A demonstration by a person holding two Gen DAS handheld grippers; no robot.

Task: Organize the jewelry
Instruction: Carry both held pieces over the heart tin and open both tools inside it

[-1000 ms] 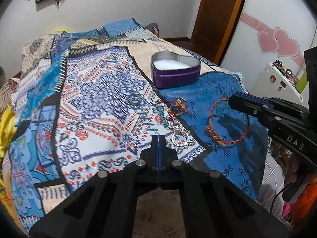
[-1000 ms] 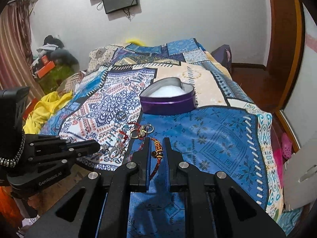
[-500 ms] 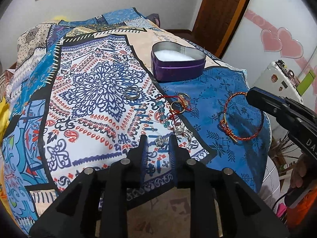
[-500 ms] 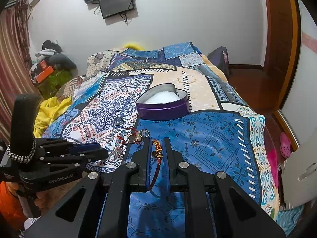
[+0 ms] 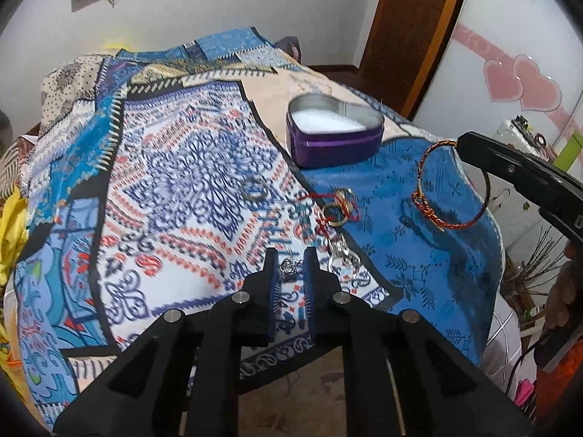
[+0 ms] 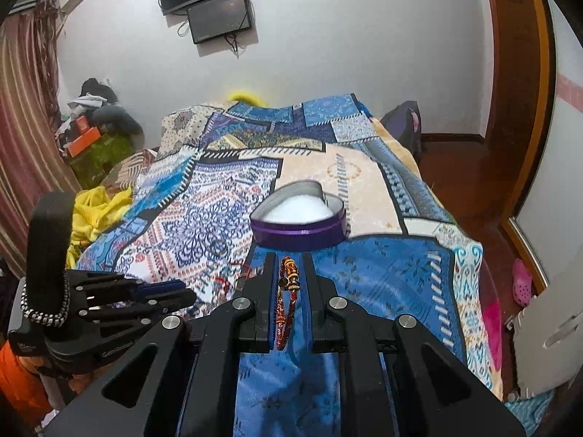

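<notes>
A purple heart-shaped tin (image 5: 333, 134) with white padding sits open on the patterned bedspread; it also shows in the right wrist view (image 6: 298, 224). My right gripper (image 6: 288, 266) is shut on a red and gold thread bracelet (image 6: 286, 298), held in the air just short of the tin; the bracelet (image 5: 442, 187) hangs from it in the left wrist view. My left gripper (image 5: 290, 260) is open, its fingers either side of a small silver charm (image 5: 288, 267) on the cloth. Gold rings with red thread (image 5: 337, 209), a silver ring (image 5: 254, 191) and a silver clasp (image 5: 342, 253) lie nearby.
The bedspread's front edge (image 5: 291, 349) drops to the floor just below my left gripper. A yellow cloth (image 6: 93, 213) lies at the bed's left side. A wooden door (image 5: 411, 32) stands behind the bed on the right.
My left gripper has opened and moved forward over the silver charm. My right gripper has lifted the bracelet and carried it closer to the tin.
</notes>
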